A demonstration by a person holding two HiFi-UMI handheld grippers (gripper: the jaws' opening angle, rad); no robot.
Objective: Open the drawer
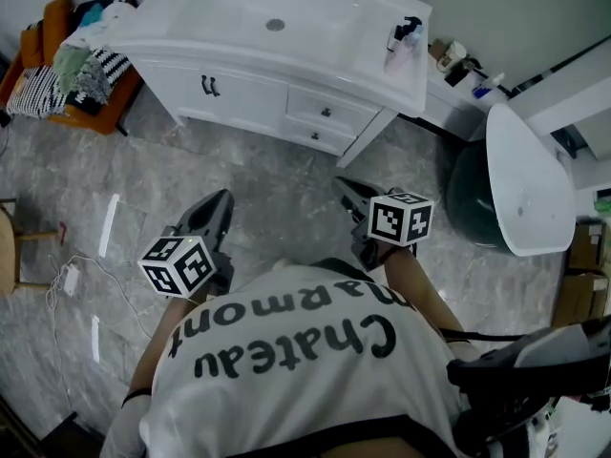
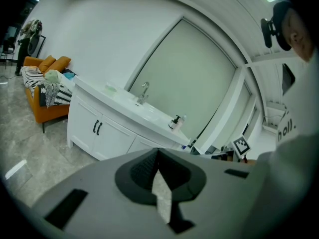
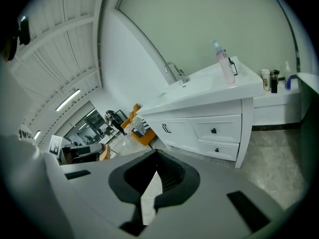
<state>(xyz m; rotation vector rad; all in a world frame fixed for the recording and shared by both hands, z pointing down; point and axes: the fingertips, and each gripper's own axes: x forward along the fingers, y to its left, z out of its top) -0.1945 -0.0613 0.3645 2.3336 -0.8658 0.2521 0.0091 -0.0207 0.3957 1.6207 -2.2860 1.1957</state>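
A white vanity cabinet point(image 1: 239, 93) with a sink stands at the far side of the grey marble floor. Two small drawers with black knobs sit at its right end, the upper drawer point(image 1: 326, 111) point(image 3: 214, 130) above the lower drawer point(image 1: 313, 136) point(image 3: 216, 149). Both drawers are closed. My left gripper point(image 1: 221, 200) point(image 2: 158, 152) and right gripper point(image 1: 343, 186) point(image 3: 156, 154) hover over the floor, a good way short of the cabinet and pointing toward it. Both are shut, with nothing held. In the left gripper view the drawers are mostly hidden behind the gripper body.
An orange sofa point(image 1: 57, 74) piled with clothes stands left of the cabinet. A soap bottle point(image 1: 402, 38) sits on the counter's right end. A white oval fixture point(image 1: 520, 179) and a dark round bin point(image 1: 468, 198) stand to the right. A white cable point(image 1: 72, 277) lies on the floor at left.
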